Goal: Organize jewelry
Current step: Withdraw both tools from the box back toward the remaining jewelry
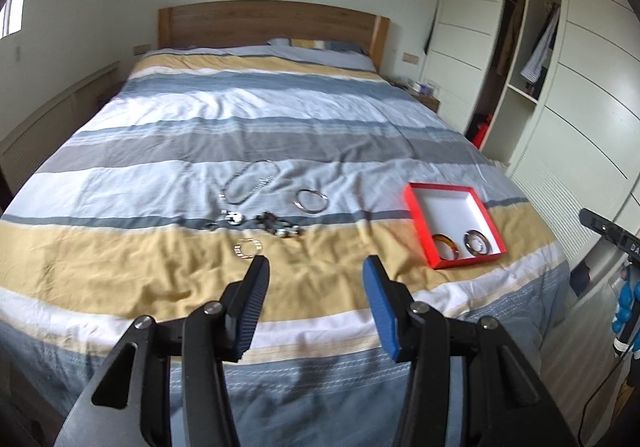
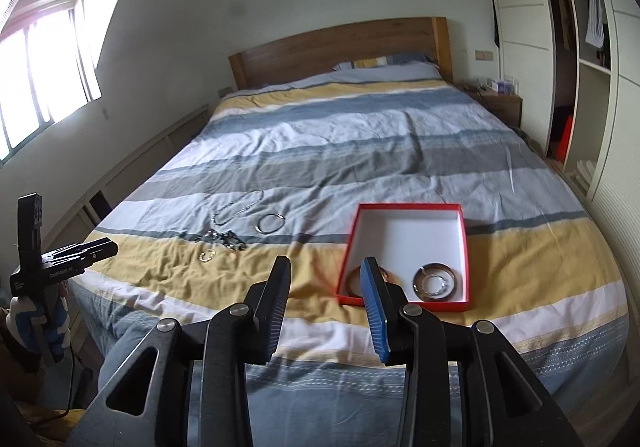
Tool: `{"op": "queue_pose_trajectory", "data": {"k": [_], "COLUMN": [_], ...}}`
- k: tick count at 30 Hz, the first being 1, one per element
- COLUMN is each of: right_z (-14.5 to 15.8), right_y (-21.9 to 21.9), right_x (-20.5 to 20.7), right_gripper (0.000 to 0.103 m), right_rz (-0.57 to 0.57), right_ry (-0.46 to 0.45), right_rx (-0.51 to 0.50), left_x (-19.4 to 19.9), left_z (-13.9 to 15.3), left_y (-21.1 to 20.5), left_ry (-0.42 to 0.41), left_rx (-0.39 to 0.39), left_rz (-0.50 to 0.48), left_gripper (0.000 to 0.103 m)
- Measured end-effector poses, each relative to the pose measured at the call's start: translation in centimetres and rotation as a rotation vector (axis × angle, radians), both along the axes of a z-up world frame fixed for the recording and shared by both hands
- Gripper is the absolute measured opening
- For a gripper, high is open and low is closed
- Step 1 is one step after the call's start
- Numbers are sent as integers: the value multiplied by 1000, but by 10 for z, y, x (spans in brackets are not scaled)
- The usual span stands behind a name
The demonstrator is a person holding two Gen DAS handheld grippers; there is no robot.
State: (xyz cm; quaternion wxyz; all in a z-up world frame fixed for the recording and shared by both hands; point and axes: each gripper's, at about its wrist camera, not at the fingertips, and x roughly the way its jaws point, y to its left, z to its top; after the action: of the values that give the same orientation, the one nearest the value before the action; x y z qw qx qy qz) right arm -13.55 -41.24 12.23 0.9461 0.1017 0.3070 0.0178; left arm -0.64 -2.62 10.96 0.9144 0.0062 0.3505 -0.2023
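Note:
A red box [image 1: 418,221] [image 2: 464,247] with a white inside lies on the striped bed and holds an amber bangle [image 1: 445,242] and a silver bangle [image 1: 476,242] [image 2: 435,281]. Loose on the bedspread lie a chain necklace [image 1: 252,185] [image 2: 240,207], a silver bangle [image 1: 311,200] [image 2: 271,223], a dark beaded cluster [image 1: 276,227] [image 2: 226,238] and a small gold bracelet [image 1: 249,248] [image 2: 207,255]. My left gripper [image 1: 316,267] is open and empty, in front of the loose jewelry. My right gripper [image 2: 326,267] is open and empty, near the box's front left corner.
The bed [image 1: 280,115] has a wooden headboard [image 1: 272,23]. A white wardrobe [image 1: 580,87] with open shelves stands to the right. A nightstand [image 2: 500,101] is by the headboard. A window [image 2: 40,67] is on the left wall.

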Motion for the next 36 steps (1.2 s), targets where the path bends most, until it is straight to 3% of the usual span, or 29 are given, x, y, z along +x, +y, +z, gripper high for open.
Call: {"op": "queue_pose_trajectory", "data": {"k": [8, 17, 25, 36], "right_z": [17, 15, -14, -78], "right_y": [41, 61, 73, 89], "right_x": [-15, -2, 39, 117], "right_gripper": [37, 41, 42, 42], "right_rz": [62, 113, 159, 235], "right_ry": [-29, -22, 60, 193], "right_rx": [-42, -42, -31, 10], "left_x": [-26, -30, 9, 63], "left_z": [-3, -7, -48, -108], "left_y": [60, 81, 80, 62], "left_ry": [-19, -27, 87, 209], "left_rx": [-42, -27, -29, -12], "left_rz": [103, 148, 155, 140], "left_gripper": [47, 47, 47, 47]}}
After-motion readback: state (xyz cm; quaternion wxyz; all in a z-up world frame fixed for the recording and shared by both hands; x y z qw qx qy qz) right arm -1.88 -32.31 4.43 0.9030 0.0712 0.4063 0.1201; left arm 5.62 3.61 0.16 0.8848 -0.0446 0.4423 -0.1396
